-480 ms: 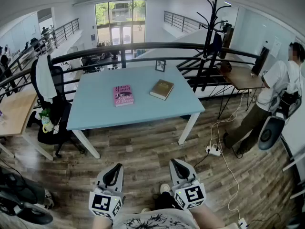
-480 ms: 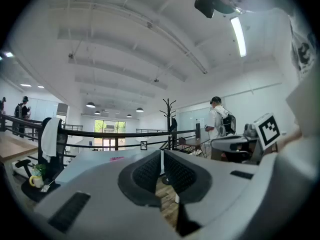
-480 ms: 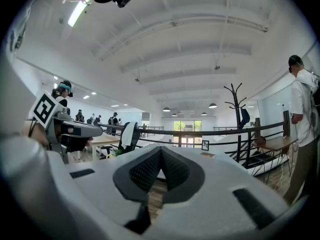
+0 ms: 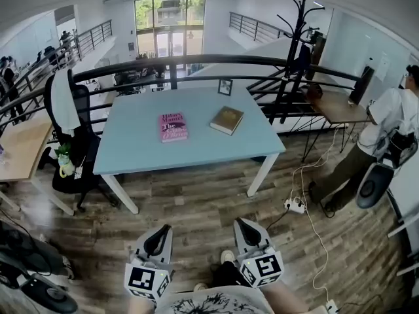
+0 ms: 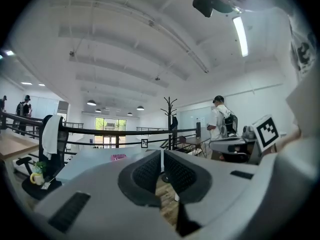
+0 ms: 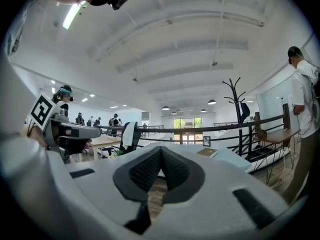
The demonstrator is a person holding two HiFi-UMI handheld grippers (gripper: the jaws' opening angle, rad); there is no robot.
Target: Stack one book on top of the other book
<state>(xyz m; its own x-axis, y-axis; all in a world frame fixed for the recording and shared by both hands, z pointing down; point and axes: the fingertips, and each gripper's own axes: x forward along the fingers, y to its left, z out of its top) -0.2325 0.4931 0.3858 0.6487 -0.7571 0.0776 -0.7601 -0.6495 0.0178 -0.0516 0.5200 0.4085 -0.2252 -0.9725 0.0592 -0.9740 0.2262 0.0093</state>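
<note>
A pink book (image 4: 173,127) lies flat near the middle of the light blue table (image 4: 131,149); a brown book (image 4: 226,120) lies apart to its right. In the left gripper view the pink book (image 5: 118,157) shows far off; in the right gripper view the brown book (image 6: 207,153) does. My left gripper (image 4: 159,235) and right gripper (image 4: 244,227) hang close to me over the wooden floor, well short of the table, both shut and empty. The left gripper (image 5: 162,156) and the right gripper (image 6: 160,153) show their pads together.
A small picture frame (image 4: 224,87) stands at the table's far edge before a black railing (image 4: 196,63). A black office chair (image 4: 73,142) sits at the table's left, a coat stand (image 4: 290,51) and a person (image 4: 380,136) at the right. A power strip (image 4: 292,207) and cable lie on the floor.
The head view has shifted slightly, so the table and books sit a little lower and further right in the picture. Both grippers stay where they were.
</note>
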